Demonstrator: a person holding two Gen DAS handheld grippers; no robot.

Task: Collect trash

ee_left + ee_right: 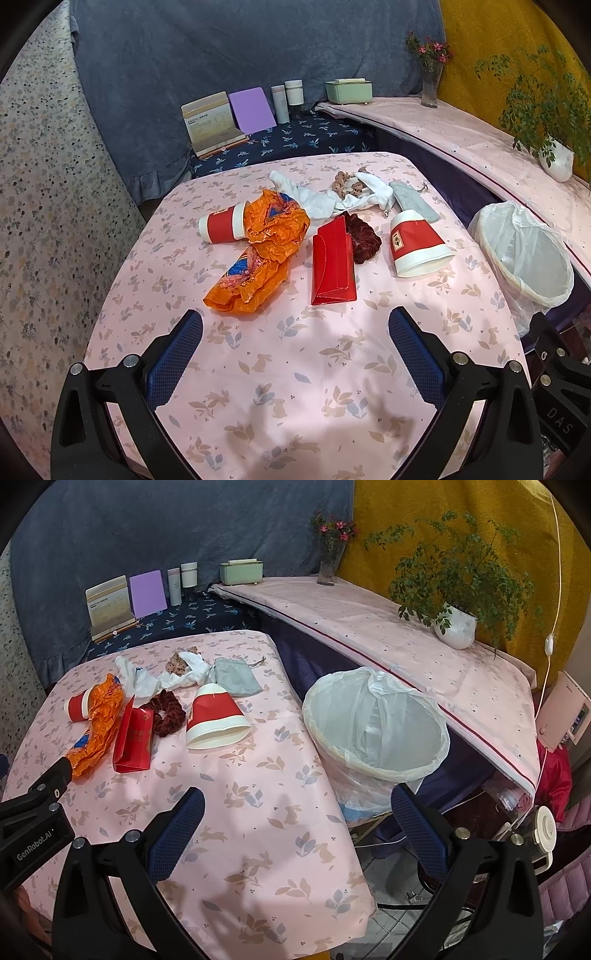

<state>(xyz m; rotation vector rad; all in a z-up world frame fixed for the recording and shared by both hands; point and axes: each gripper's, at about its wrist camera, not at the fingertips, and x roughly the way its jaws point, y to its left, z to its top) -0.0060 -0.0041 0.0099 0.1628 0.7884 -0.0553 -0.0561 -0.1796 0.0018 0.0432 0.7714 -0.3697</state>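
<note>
On the bench: a pink cloth with bunnies covers the bench (295,369), and the trash lies in a loose heap on the far half.
Trash: an orange wrapper (258,251), a red paper box (332,266), a cup on its side (221,229) and a second cup (417,243) tipped over at the right.
Not trash, I think: a dark red hair band (364,236), white cloth (317,199) and a grey pouch (413,203) lie in the same heap.
Bin: a bin with a clear bag (376,720) stands just beside the bench, on its right side.
Left gripper: the left gripper (295,354) hangs over the bare near part of the bench, jaws wide apart, holding nothing.
Right gripper: the right gripper (297,834) hangs near the right edge of the bench, jaws wide apart, also holding nothing.
Which way: the heap lies straight ahead of the left jaws; the red paper box points its long side away from them.
Who is nearer: the left one faces the wrapper and box; the right one is nearer the second cup and the bin.
Next, my guess: reach forward, close on one piece, carry it right to the bin.
</note>
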